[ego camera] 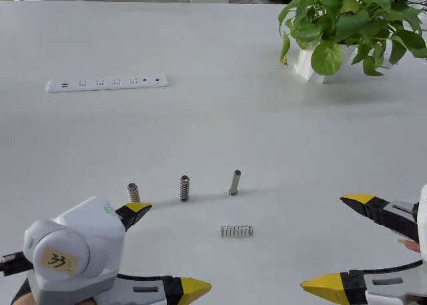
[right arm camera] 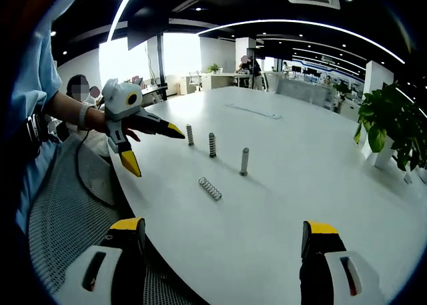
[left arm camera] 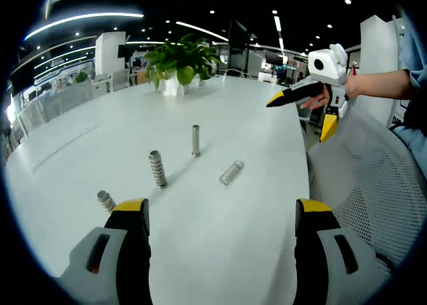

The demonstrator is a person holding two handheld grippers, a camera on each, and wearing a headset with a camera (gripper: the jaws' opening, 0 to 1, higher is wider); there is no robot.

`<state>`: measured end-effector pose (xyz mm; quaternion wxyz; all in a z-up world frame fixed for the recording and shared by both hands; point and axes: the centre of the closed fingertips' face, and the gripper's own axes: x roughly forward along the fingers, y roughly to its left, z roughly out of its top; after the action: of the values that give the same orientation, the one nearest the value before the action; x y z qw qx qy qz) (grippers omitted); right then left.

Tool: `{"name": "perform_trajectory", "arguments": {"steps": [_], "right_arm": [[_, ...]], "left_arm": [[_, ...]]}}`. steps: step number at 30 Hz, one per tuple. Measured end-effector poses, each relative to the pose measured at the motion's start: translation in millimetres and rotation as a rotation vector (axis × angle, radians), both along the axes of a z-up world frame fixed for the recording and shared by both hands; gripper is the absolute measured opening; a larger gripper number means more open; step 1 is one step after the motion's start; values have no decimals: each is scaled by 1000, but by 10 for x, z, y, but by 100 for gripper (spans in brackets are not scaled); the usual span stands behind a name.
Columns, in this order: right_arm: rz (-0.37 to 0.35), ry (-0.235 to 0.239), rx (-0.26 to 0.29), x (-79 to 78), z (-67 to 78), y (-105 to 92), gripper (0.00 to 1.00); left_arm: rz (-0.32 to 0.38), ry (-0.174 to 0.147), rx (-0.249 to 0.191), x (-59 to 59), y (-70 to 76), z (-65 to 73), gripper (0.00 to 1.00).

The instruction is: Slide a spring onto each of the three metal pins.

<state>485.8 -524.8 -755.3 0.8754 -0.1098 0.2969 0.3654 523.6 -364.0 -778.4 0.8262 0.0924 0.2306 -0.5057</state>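
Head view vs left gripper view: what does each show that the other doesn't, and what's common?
Head view adds: the power strip, sockets legible; the left gripper view has just a faint streak there.
Left gripper view adds: the person's forearm behind the right claw, a mesh chair, ceiling lights.
Both: the end pin by the left claw and the middle pin, each wearing a spring; the bare pin; the loose spring lying on the table; the plant; both claws open.

Open-plan office, ceiling strip lights point(left arm camera: 80, 18), distant desks point(right arm camera: 220, 81), potted plant point(ego camera: 347, 18)
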Motion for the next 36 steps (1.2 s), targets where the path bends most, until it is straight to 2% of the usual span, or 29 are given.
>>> {"name": "perform_trajectory", "arguments": {"steps": [4, 11, 15, 17, 19, 23, 27, 33, 36], "right_arm": [[-22, 3, 26, -27, -2, 11, 97], [-19, 17, 47, -93, -29, 67, 96], [-8, 23, 36, -108, -51, 83, 96], [-6, 25, 42, -106, -46, 95, 96], [-6, 27, 45, -108, -44, 101, 96], [-3, 35, 46, -127, -51, 113, 95], [-2, 40, 43, -145, -56, 110, 95], [-5, 44, 41, -147, -58, 103, 95], [-4, 44, 39, -143, -53, 110, 94]], "left_arm": [[-70, -35, 6, 7, -192, -55, 83], [-144, -65, 10, 52, -470, -180, 67], [-170, -83, 20, 97, -562, -259, 54], [-174, -82, 36, 133, -598, -322, 47], [-180, -86, 28, 158, -642, -339, 43], [-186, -95, 41, 205, -689, -390, 31], [-179, -96, 48, 236, -698, -441, 26], [-169, -94, 26, 236, -707, -441, 16], [-158, -92, 21, 246, -706, -433, 14]]}}
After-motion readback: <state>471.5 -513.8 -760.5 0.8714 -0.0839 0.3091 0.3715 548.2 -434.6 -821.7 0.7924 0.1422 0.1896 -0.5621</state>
